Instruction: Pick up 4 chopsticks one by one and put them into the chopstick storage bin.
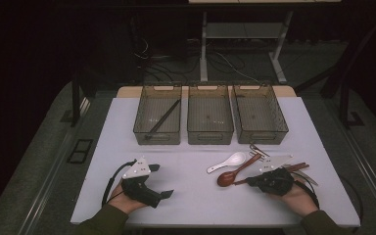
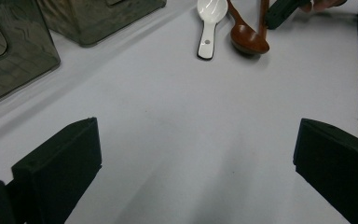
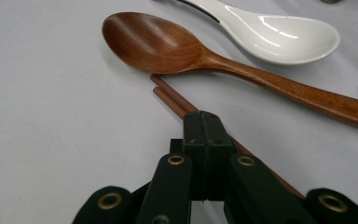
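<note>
Two grippers: on tabletop (image 1: 191, 196)
left gripper (image 2: 191, 172): jaws spread, nothing between
right gripper (image 3: 204, 140): pressed together over chopsticks (image 3: 170, 95), beside wooden spoon (image 3: 158, 44)

brown wooden spoon (image 3: 168, 46): smooth wood, soft satin sheen, grain visible in the bowl
pair of reddish-brown wooden chopsticks (image 3: 172, 99): smooth matt wood
white ceramic soup spoon (image 3: 270, 35): glossy glazed surface with bright highlights
white table top (image 1: 196, 191): smooth and matt
three smoky translucent plastic bins (image 1: 210, 120): ribbed floors, slight shine
right gripper (image 3: 204, 122): matt black plastic, brass-coloured rivets
left gripper (image 2: 193, 154): matt black pads
</note>
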Tool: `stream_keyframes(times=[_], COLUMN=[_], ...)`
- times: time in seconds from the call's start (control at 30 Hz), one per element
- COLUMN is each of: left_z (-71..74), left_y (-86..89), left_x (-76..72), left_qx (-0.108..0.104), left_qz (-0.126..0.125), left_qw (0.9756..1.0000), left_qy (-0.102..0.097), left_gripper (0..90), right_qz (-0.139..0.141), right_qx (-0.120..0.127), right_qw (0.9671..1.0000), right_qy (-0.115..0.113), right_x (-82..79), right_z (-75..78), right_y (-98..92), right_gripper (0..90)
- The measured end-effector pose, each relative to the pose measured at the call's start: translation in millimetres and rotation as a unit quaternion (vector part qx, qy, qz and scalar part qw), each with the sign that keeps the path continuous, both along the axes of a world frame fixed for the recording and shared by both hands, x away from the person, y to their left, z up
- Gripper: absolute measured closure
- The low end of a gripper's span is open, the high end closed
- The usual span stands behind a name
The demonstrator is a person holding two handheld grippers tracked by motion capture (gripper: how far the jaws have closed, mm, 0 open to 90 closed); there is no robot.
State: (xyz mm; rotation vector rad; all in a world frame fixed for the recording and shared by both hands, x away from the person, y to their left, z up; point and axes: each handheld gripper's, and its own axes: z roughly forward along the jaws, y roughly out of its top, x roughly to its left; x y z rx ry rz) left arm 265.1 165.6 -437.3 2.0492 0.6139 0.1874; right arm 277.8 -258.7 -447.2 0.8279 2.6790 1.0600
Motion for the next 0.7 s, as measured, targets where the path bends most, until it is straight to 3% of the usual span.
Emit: stream_keyframes(times=[0.7], left_z=[-0.4], left_y=[-0.5], left_x=[-0.2], left_qx=[-0.001], left_qz=[-0.002], left_qw=[1.0000], left_qy=[-0.001], left_gripper=[0.6], right_qz=[-0.029], right_qx=[0.000], right_qw=[0.9995], right_qy=[-0.011], right_x=[12.5], right_z=[-0.9], right_y=[0.6], right_gripper=[89.8])
